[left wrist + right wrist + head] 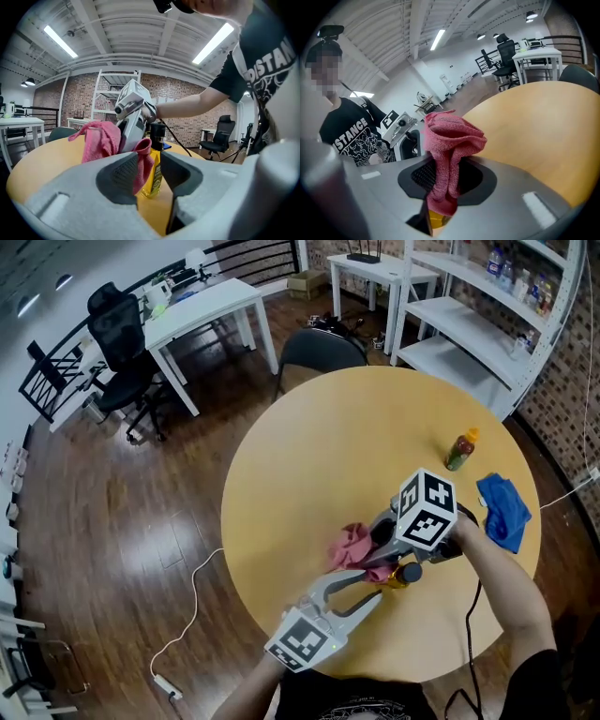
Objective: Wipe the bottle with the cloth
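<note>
From the near edge of the round desk (319, 446), the left claw (150, 169) reaches in almost level and grips the upright yellow bottle (405, 574) close to that edge, while the downward-tilted right claw (447, 179) pinches the pink cloth (351, 545) against it, with bare desk beyond.

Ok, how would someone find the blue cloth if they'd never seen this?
Start at the round wooden table. Look at its right edge, beside the small orange-capped bottle. The blue cloth lies crumpled there, untouched, unlike the pink cloth.
</note>
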Motion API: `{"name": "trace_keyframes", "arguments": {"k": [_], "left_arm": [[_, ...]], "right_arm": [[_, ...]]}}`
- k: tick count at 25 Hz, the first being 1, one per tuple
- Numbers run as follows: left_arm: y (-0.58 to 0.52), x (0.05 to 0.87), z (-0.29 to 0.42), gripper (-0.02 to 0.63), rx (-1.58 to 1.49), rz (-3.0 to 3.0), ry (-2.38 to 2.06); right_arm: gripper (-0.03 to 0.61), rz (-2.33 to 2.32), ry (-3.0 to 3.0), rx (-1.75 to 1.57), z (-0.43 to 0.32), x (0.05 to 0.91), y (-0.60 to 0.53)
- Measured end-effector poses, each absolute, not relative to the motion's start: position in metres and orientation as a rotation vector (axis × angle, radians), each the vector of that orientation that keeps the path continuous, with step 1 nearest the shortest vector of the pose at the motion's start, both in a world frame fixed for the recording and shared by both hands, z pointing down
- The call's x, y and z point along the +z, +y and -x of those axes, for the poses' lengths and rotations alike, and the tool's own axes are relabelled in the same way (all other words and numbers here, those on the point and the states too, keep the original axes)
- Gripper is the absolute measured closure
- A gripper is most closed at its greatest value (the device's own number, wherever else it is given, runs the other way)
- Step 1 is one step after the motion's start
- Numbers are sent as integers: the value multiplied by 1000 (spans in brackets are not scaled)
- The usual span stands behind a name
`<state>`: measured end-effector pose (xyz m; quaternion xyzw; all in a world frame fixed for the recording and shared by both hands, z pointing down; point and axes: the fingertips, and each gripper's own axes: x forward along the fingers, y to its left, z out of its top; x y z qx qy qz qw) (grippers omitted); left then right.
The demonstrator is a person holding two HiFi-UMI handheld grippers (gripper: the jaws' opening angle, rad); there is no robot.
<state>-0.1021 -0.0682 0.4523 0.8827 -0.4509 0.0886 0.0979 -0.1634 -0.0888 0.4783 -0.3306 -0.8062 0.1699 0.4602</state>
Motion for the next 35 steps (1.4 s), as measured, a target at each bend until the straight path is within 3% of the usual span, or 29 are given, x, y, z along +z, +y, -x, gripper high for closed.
{"name": "trace_keyframes", "arguments": {"k": [27, 35], "left_arm": [[-71, 463, 142, 466, 156, -2522, -1397], [-70, 458, 130, 466, 167, -2558, -1353]], "right_arm": [[480, 816, -1685, 400, 155, 607, -87], [480, 668, -2025, 397, 193, 548, -116]]}}
